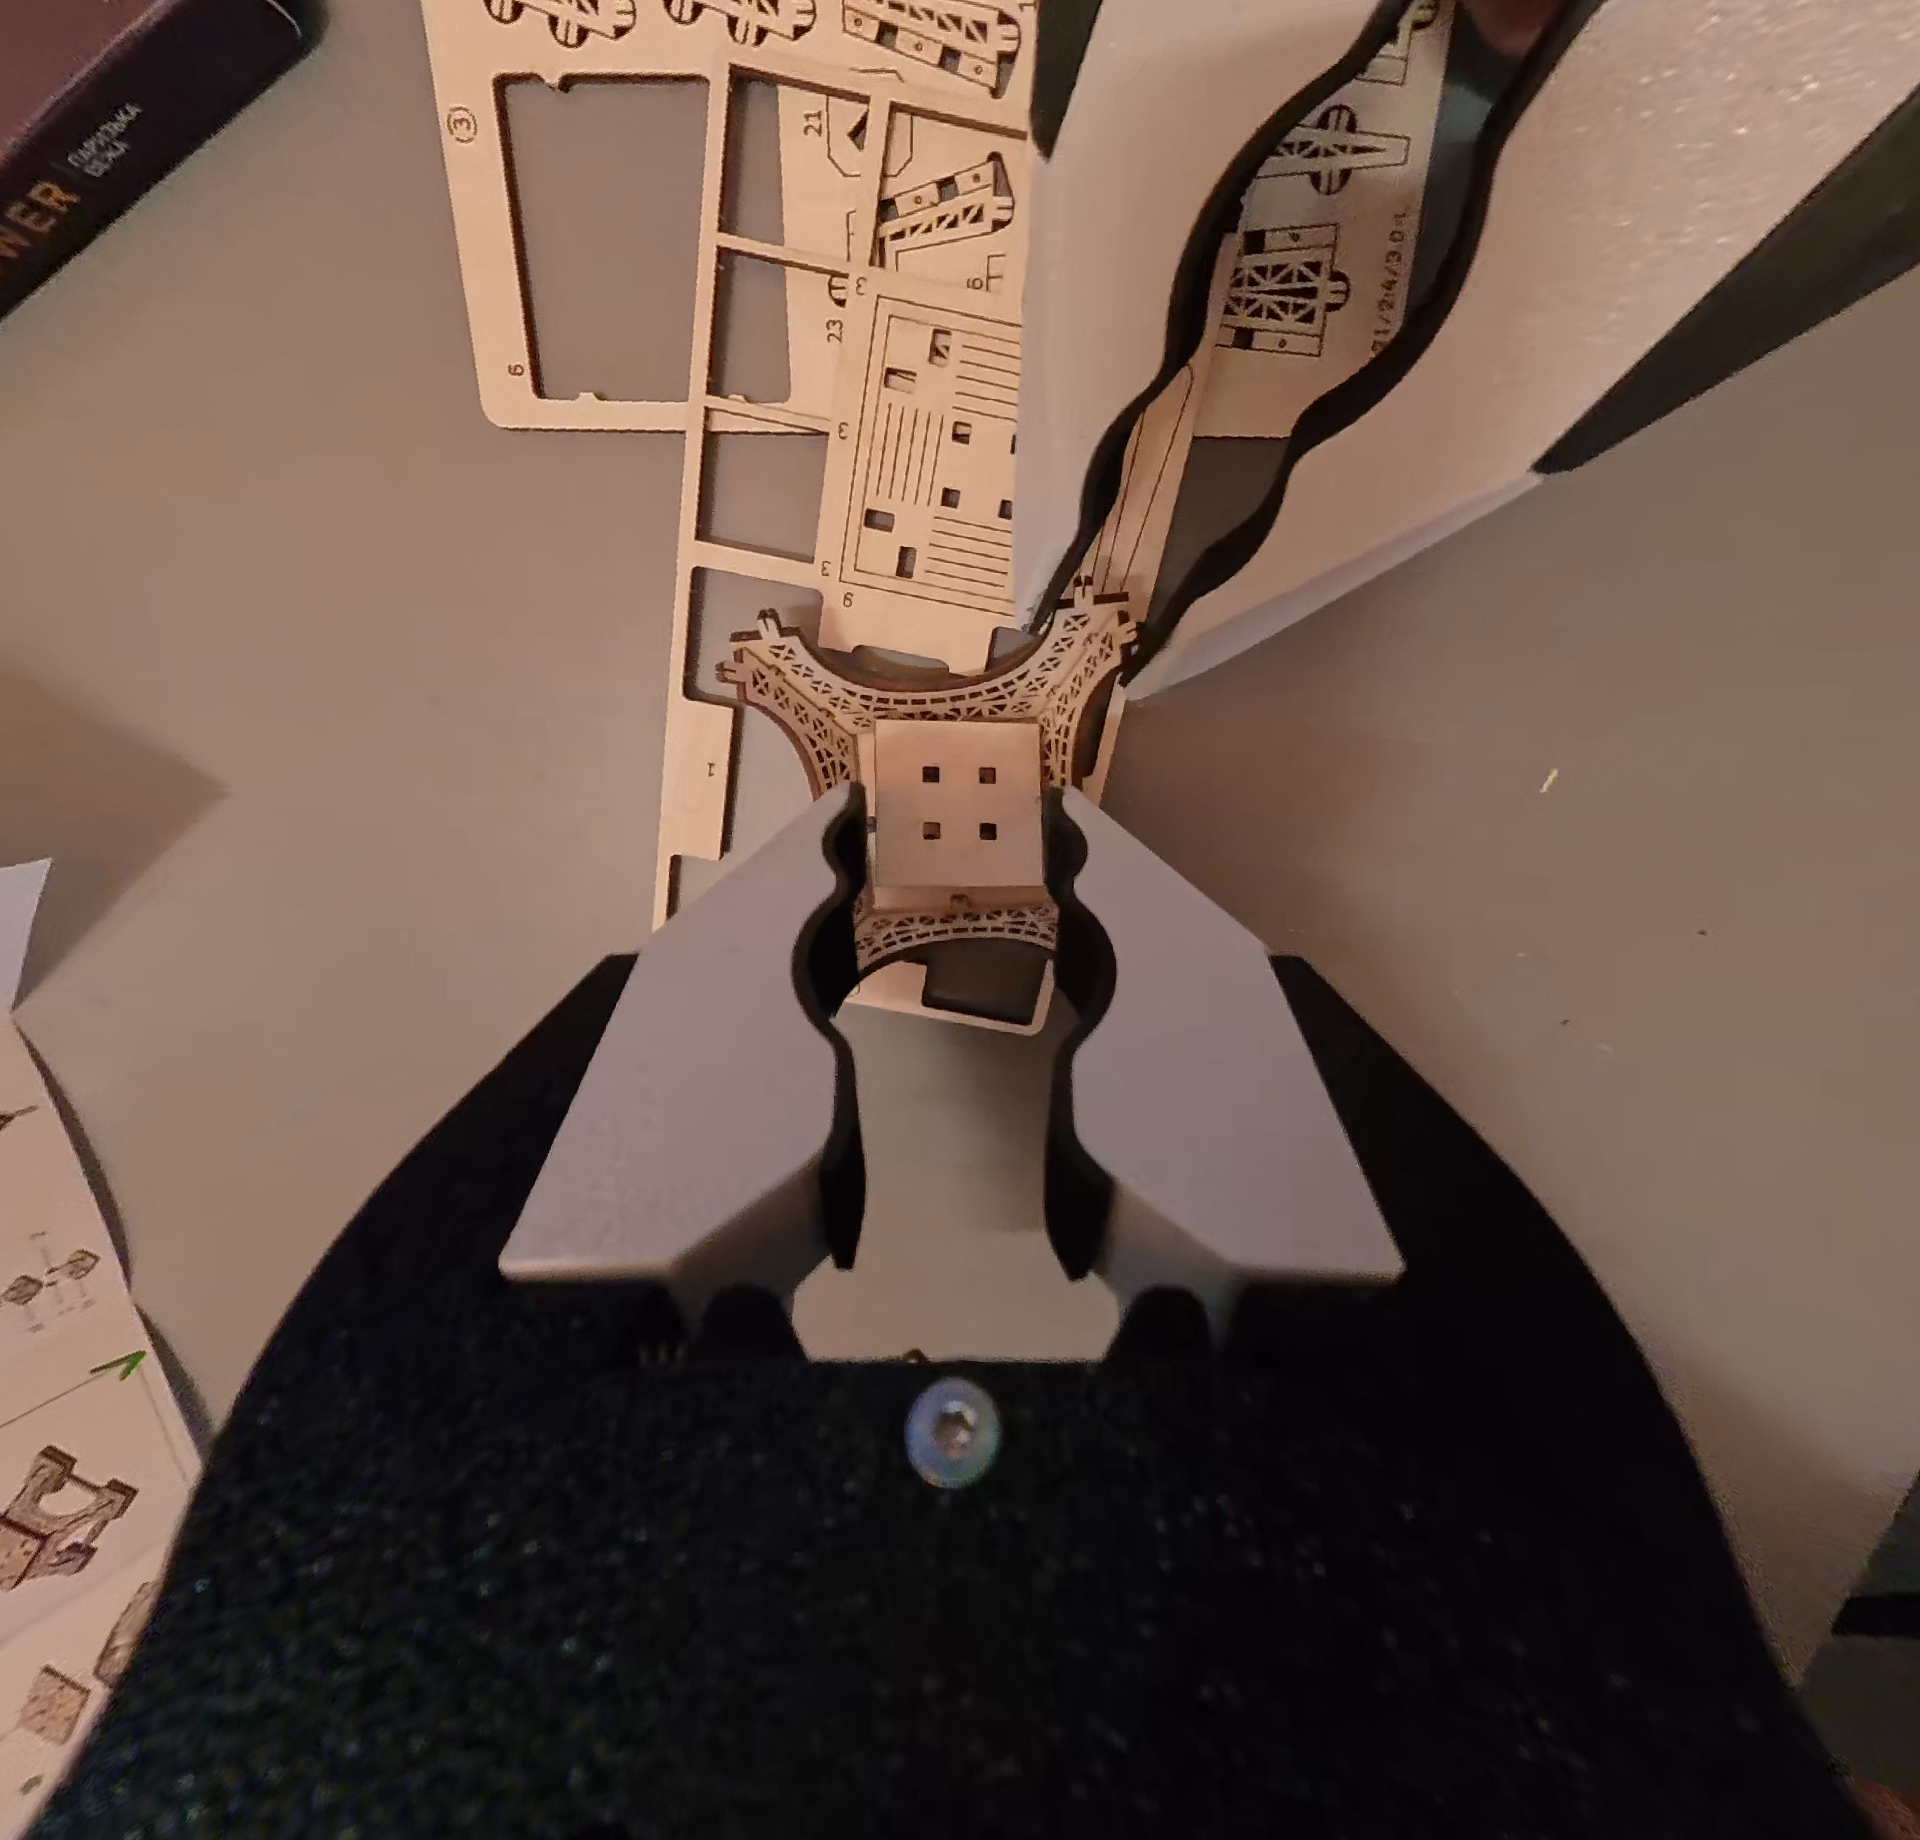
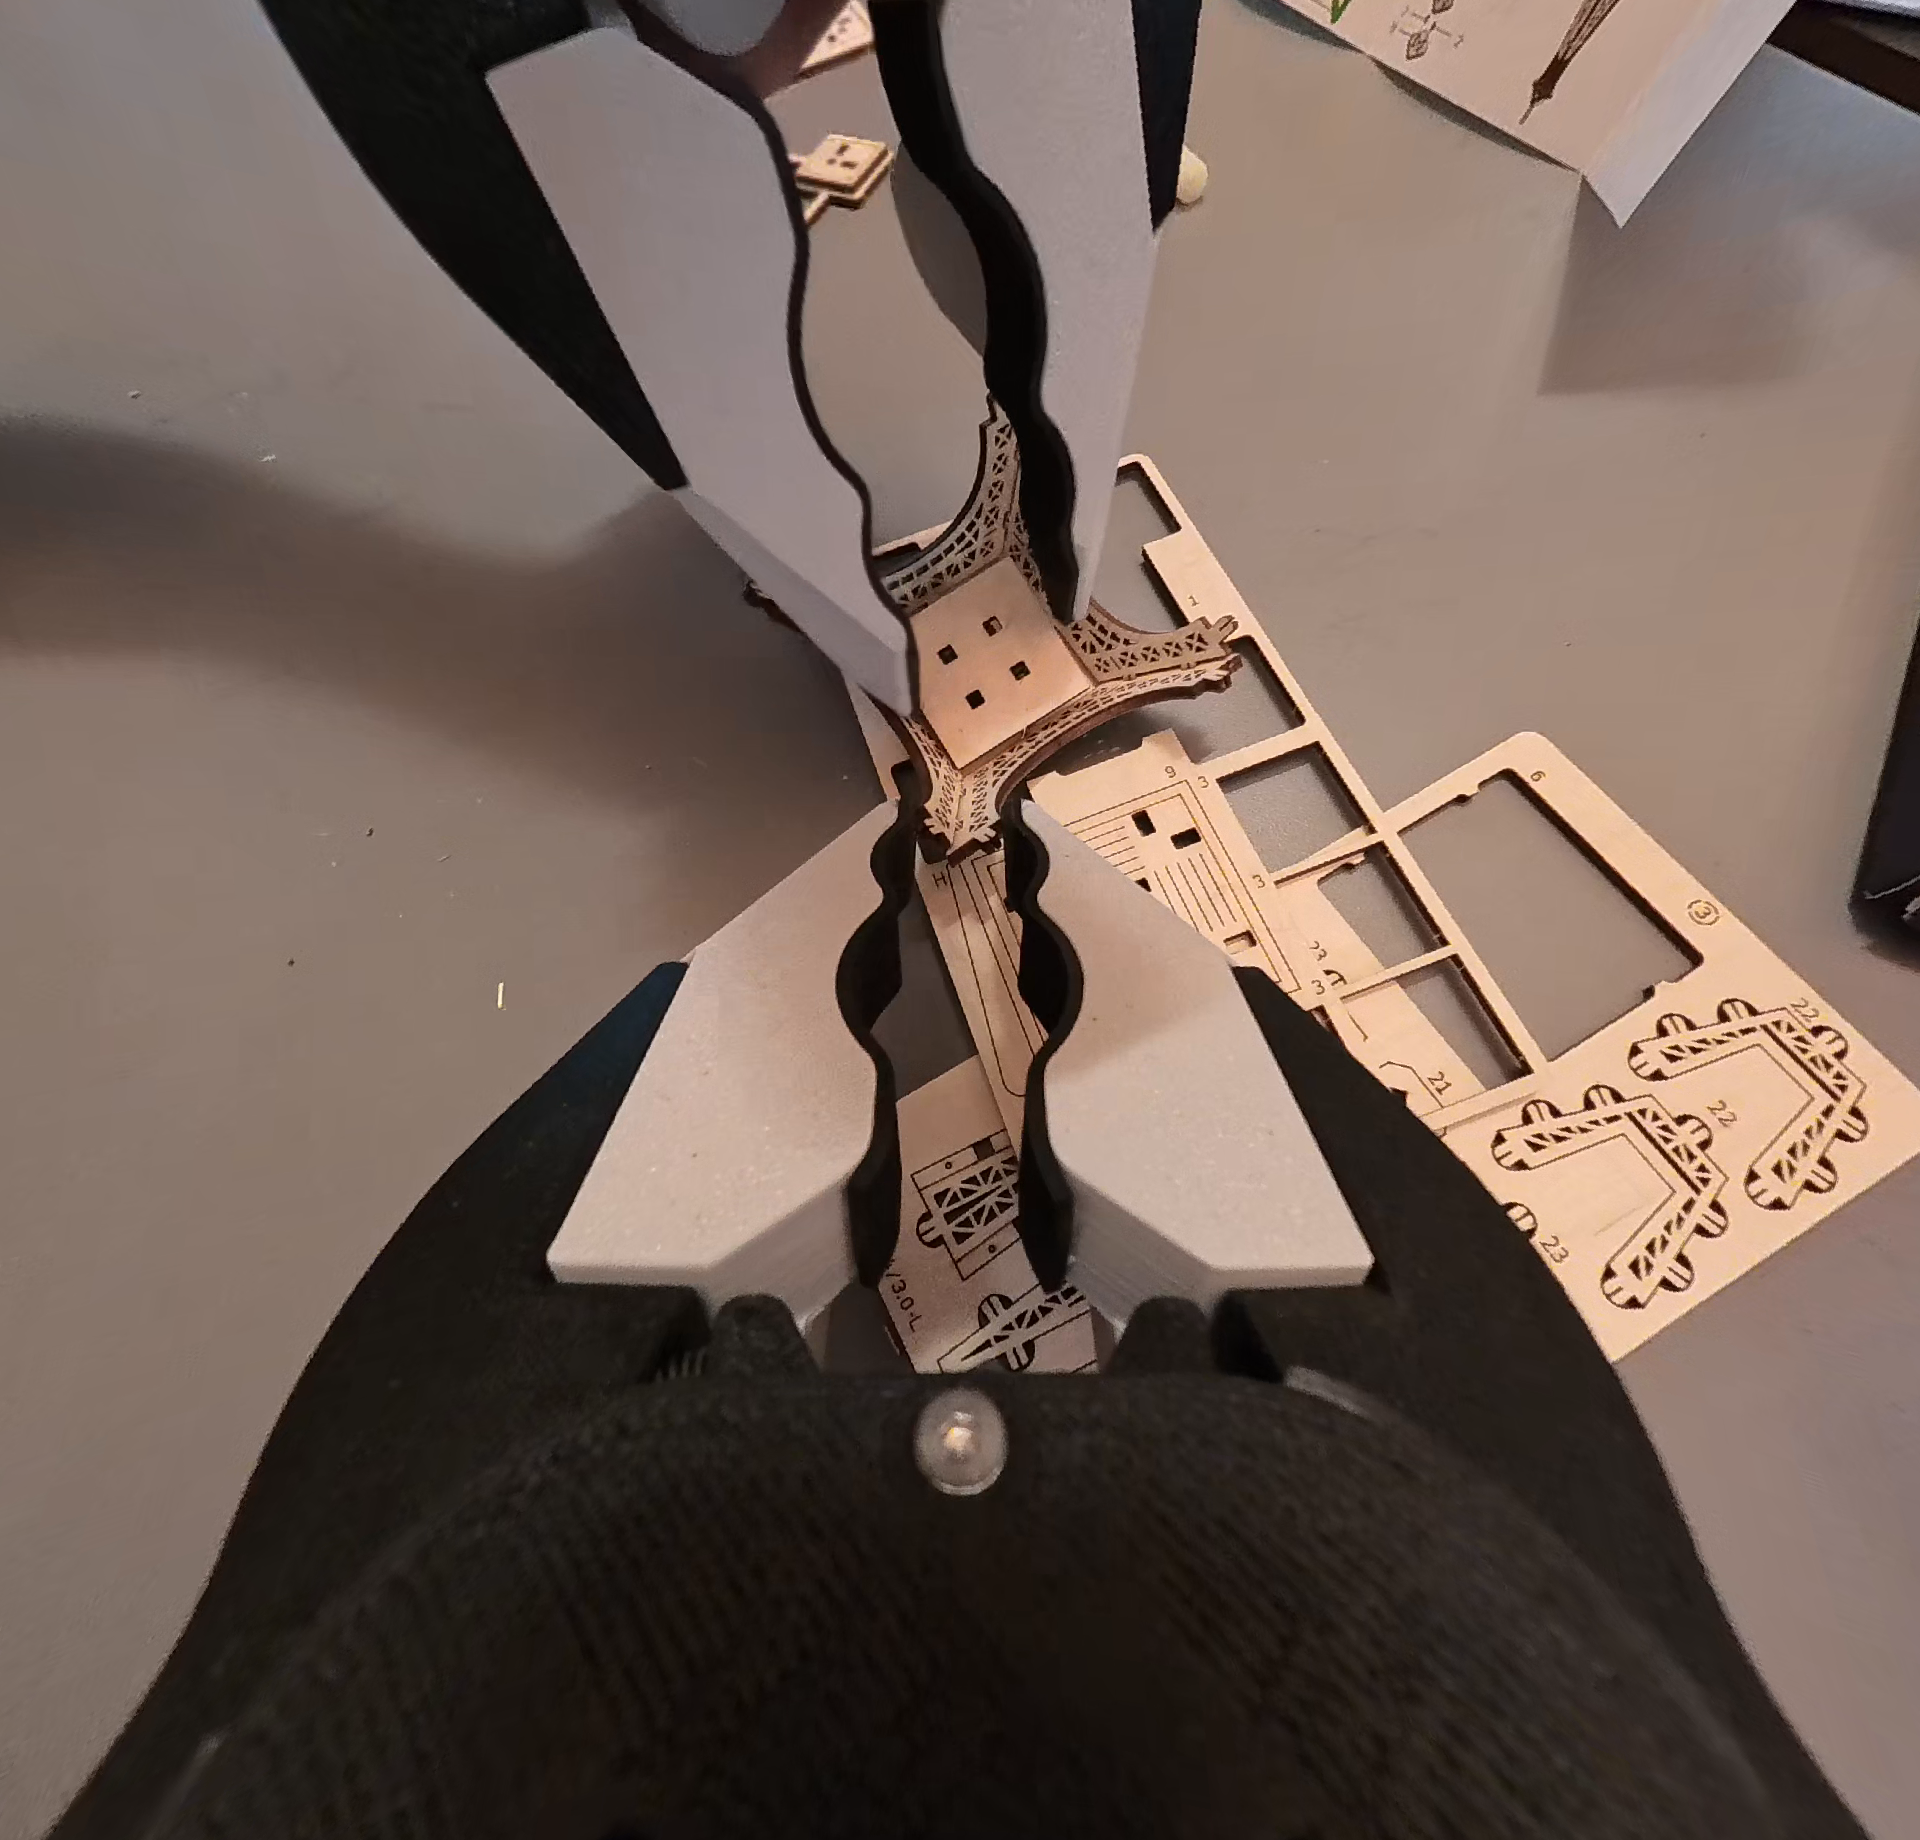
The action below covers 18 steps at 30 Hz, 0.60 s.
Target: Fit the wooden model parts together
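A small wooden lattice tower base with a square top plate pierced by several holes stands on a laser-cut wooden parts sheet. My left gripper is shut on the top plate, one finger on each side. My right gripper is shut on one leg of the same base. In the left wrist view the right gripper comes in from the upper right. In the right wrist view the left gripper comes down from above. The two grippers face each other across the base.
Two overlapping parts sheets lie flat on the grey table. A dark box is at the far left. A printed instruction sheet lies at the table's edge. A small loose wooden piece sits behind the left gripper. Less than 4 cm separates the two grippers' tips.
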Motion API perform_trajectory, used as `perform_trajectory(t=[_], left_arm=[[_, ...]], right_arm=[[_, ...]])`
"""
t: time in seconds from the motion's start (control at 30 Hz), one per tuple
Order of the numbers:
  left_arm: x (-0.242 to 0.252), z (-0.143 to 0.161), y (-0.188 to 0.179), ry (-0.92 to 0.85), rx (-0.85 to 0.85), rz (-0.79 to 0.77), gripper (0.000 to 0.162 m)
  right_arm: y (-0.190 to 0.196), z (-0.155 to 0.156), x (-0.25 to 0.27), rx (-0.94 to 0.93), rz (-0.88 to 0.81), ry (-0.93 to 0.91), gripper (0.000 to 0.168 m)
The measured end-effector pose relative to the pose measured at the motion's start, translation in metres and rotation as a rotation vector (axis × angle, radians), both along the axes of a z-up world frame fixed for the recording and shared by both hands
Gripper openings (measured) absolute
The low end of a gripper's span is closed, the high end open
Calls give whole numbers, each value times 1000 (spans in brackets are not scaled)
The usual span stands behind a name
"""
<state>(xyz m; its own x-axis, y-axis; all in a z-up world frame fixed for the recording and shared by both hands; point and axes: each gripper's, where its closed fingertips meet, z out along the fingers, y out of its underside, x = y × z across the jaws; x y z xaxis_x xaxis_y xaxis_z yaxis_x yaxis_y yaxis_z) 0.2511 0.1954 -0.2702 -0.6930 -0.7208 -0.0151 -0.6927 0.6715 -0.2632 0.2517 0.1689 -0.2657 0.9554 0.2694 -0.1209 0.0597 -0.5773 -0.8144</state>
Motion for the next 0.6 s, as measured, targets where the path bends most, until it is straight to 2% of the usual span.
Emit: perform_trajectory(t=[0.27, 0.6], left_arm=[[-1, -4, 1, 8, 31, -29, 27], [5, 0, 9, -23, 9, 29, 24]], right_arm=[[0, 0, 0, 0, 0, -4, 14], [0, 0, 0, 0, 0, -4, 14]])
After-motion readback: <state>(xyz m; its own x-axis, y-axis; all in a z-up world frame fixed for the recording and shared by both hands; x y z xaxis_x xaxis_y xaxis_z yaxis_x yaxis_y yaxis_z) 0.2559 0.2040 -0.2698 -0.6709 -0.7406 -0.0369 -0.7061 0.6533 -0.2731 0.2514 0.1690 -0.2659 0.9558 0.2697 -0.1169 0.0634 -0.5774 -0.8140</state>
